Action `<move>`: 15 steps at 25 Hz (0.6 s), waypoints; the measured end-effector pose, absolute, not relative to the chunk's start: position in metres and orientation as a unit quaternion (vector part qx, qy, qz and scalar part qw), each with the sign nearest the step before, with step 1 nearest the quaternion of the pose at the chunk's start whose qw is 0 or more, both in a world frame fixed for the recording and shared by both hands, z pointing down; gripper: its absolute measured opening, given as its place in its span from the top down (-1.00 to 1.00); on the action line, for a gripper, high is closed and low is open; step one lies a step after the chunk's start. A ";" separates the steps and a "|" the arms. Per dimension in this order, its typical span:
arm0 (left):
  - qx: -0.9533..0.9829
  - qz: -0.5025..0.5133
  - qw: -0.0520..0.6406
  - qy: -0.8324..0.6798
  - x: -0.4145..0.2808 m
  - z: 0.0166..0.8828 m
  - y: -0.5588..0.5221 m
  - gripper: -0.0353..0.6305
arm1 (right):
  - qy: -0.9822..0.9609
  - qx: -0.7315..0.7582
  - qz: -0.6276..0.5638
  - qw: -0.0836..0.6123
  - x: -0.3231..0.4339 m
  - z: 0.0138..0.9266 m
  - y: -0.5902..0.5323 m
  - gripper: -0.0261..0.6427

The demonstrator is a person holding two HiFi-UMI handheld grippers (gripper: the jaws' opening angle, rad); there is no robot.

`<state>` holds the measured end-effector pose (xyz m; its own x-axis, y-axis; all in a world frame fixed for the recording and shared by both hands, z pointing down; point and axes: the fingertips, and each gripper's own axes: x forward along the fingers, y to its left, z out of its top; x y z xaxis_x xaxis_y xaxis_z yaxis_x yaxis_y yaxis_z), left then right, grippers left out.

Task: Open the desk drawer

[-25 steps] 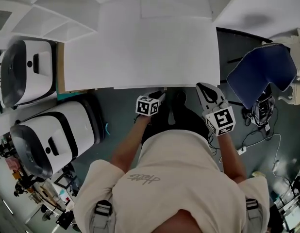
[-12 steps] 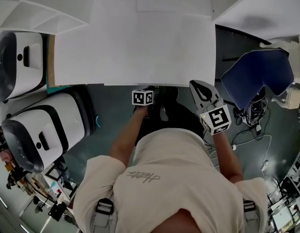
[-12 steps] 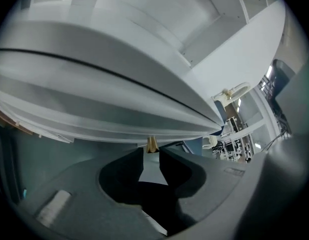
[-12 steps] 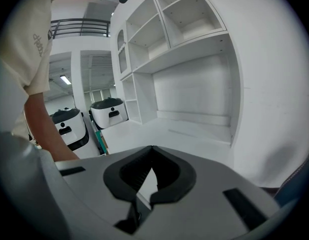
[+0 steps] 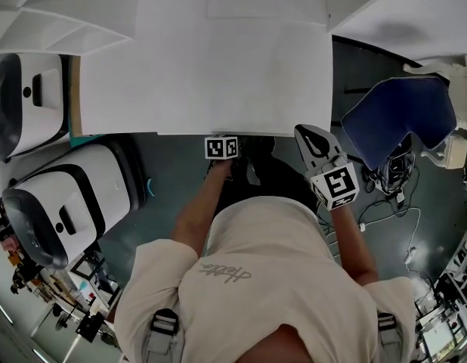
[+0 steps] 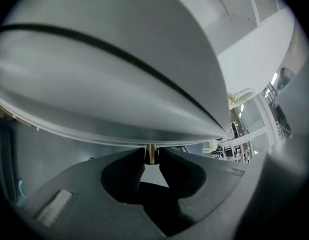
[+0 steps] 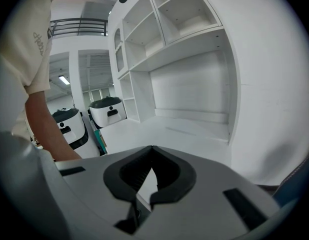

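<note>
The white desk (image 5: 218, 66) fills the upper middle of the head view. My left gripper (image 5: 222, 147) reaches under its front edge, fingertips hidden there. In the left gripper view the pale drawer front (image 6: 119, 84) curves overhead and a small brass knob (image 6: 151, 153) hangs from it. The left gripper (image 6: 151, 157) is shut on that knob, both dark pads pressed against its stem. My right gripper (image 5: 313, 138) hovers just off the desk's front right, shut and holding nothing. Its tips (image 7: 151, 151) meet over the desk top.
Two white rounded machines (image 5: 67, 195) (image 5: 26, 100) stand on the floor to the left of the desk. A blue chair (image 5: 400, 116) and floor cables (image 5: 396, 203) lie to the right. White wall shelves (image 7: 169, 19) rise behind the desk.
My left gripper has moved forward, from clear of the desk to under its front edge. The right gripper has barely moved.
</note>
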<state>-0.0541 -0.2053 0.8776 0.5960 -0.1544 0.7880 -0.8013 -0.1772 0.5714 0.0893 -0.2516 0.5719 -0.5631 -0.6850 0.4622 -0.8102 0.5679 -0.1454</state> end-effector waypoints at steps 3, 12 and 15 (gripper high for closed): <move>0.707 0.307 0.531 -0.352 -0.055 0.879 -0.205 0.60 | -0.869 0.427 0.174 0.179 0.088 0.574 -0.252 0.92; 0.718 0.340 0.507 -0.335 -0.051 0.877 -0.201 0.61 | -0.876 0.417 0.171 0.169 0.091 0.570 -0.254 0.91; 0.718 0.347 0.501 -0.337 -0.053 0.877 -0.200 0.61 | -0.879 0.413 0.173 0.165 0.089 0.571 -0.250 0.92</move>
